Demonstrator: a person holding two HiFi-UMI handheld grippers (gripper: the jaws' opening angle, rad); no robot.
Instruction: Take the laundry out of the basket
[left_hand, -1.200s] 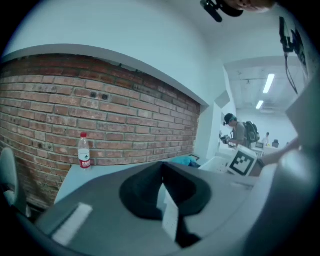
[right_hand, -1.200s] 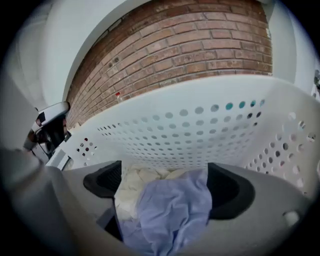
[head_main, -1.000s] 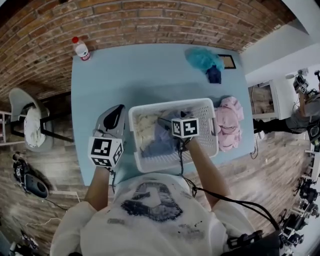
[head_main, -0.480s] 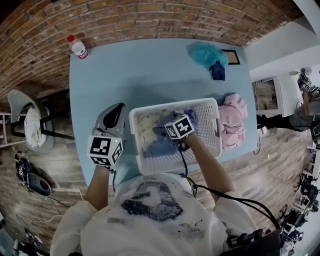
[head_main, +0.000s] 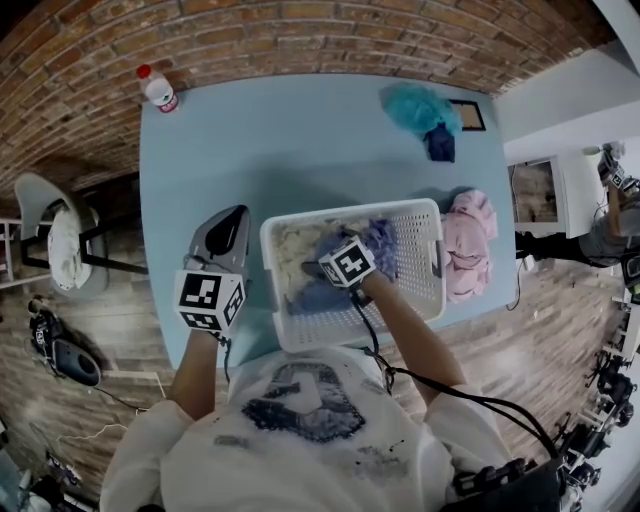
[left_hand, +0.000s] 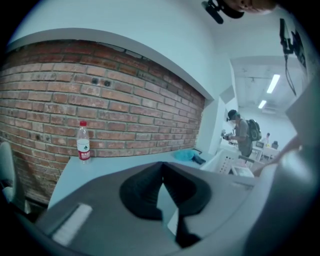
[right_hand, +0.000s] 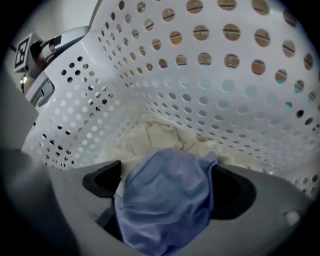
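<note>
Basket (head_main: 416, 262) is a white rectangular plastic one, walls all punched with round holes, sitting on a smooth light blue table (head_main: 270, 150). The right gripper (right_hand: 167, 189) is down inside it with its dark jaws clamped on a soft, wrinkly blue garment (right_hand: 161, 212) that bulges up in a rounded wad between them. Right past the jaw tips there's a crumpled cream cloth (right_hand: 159, 136) lying against the basket's far wall. A second ago this gripper was more toward the pink-pile side of the basket; now it's slid across toward the cream stuff, and the blue fabric looks more bunched up. Can't really tell if the wad is lifted off the basket floor yet. The left gripper (head_main: 228, 228) hasn't budged: it rests on the table just outside the basket's wall, jaw tips pressed together on nothing. The fluffy pink pile (head_main: 468, 245) sits outside the basket, on the far side from both grippers.
</note>
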